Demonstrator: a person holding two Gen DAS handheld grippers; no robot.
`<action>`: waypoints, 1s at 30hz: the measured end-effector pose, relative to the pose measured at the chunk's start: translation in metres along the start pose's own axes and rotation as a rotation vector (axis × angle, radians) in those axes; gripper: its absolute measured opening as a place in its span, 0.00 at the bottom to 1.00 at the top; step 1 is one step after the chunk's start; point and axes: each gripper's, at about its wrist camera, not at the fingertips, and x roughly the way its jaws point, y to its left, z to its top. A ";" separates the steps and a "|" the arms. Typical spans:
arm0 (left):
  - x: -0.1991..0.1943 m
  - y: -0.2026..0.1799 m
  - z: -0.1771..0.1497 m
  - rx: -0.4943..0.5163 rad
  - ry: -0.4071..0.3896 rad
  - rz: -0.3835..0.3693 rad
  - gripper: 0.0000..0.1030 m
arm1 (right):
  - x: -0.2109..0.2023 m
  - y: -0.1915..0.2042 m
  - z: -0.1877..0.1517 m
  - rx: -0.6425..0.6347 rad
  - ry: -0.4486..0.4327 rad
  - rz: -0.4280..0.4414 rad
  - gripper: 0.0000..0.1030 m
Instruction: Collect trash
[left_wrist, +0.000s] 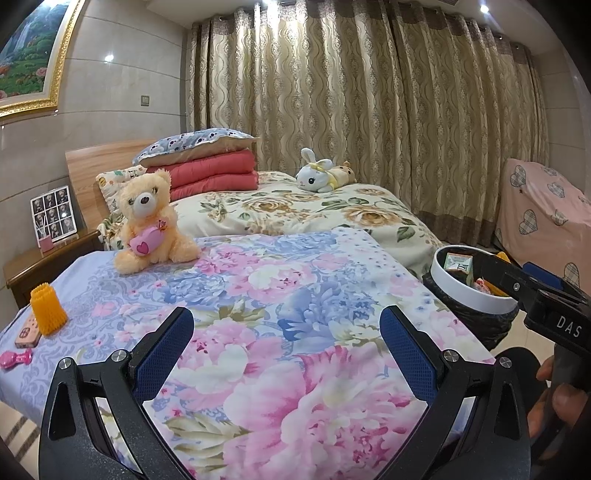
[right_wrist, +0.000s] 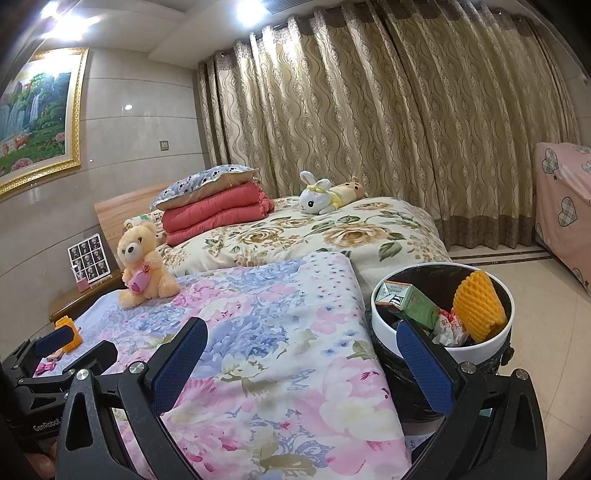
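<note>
The bed carries a flowered quilt; beside it the trash bin holds a yellow foam net and carton; both the left tool and right tool gape wide, empty, touching nothing; another foam net stands on the quilt's left edge.

Floral-covered bed, teddy bear, orange foam net, pink toy, folded red quilt, plush rabbit

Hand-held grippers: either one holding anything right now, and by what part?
Nothing is held. The left hand-held gripper and the right hand-held gripper both stand open, with only the bedspread between their fingers.
</note>
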 end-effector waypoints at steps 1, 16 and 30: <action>0.000 0.000 0.000 0.000 0.000 0.000 1.00 | 0.000 0.000 0.000 0.001 0.000 0.000 1.00; 0.003 -0.001 -0.002 0.007 0.014 -0.012 1.00 | 0.002 -0.002 -0.003 0.019 0.019 0.000 1.00; 0.009 0.001 -0.003 0.013 0.026 -0.030 1.00 | 0.005 -0.004 -0.005 0.035 0.037 -0.005 1.00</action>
